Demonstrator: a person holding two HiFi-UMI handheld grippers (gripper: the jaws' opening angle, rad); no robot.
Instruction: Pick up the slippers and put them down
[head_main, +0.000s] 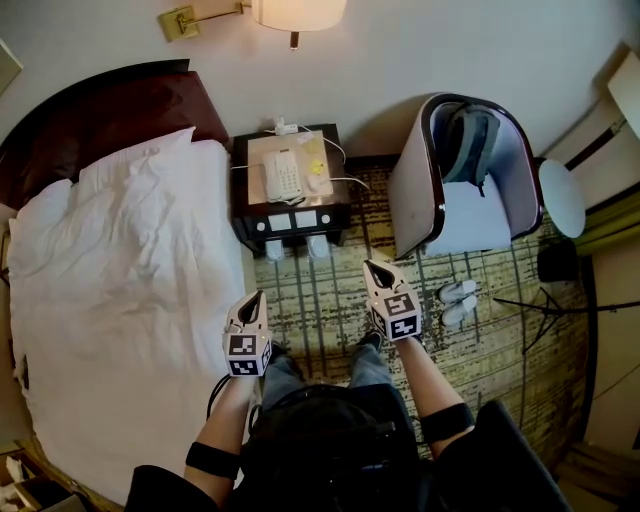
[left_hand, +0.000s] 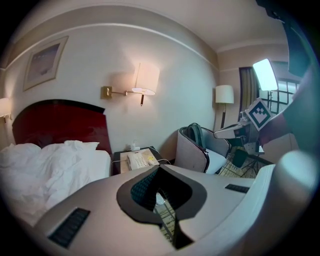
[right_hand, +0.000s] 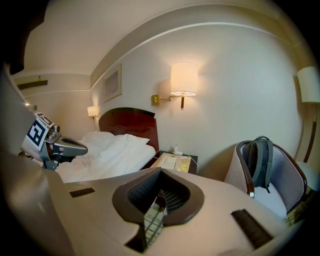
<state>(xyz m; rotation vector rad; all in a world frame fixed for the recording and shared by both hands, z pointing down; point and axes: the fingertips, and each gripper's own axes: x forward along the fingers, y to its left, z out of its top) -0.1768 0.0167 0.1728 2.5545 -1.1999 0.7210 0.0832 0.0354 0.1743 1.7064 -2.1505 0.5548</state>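
**A:** What takes up most of the room?

**B:** The bed (head_main: 120, 300), its white linen rumpled, fills the left side. The patterned carpet floor (head_main: 330, 310) runs along its right edge.

**A:** And by the wall?

**B:** A pale armchair (head_main: 425, 200) stands toward the floor's far right corner, with a grey backpack (head_main: 470, 140) leaning against its back. A dark nightstand (head_main: 290, 215) sits at the floor's far edge, between the bed and the armchair, and it carries a white telephone (head_main: 283, 175).

**A:** The grippers?

**B:** The person holds both out over the carpet. The left gripper (head_main: 256, 297) is clenched with nothing between its jaws, close to the bed's edge. The right gripper (head_main: 372, 268) is also clenched and empty, over the middle of the floor.

**A:** Where are the slippers?

**B:** The white slippers (head_main: 458, 302) lie side by side on the floor just before the armchair's front edge. They are to the right of the right gripper and apart from it. Two pale things (head_main: 275, 249) at the nightstand's foot are too small to tell.
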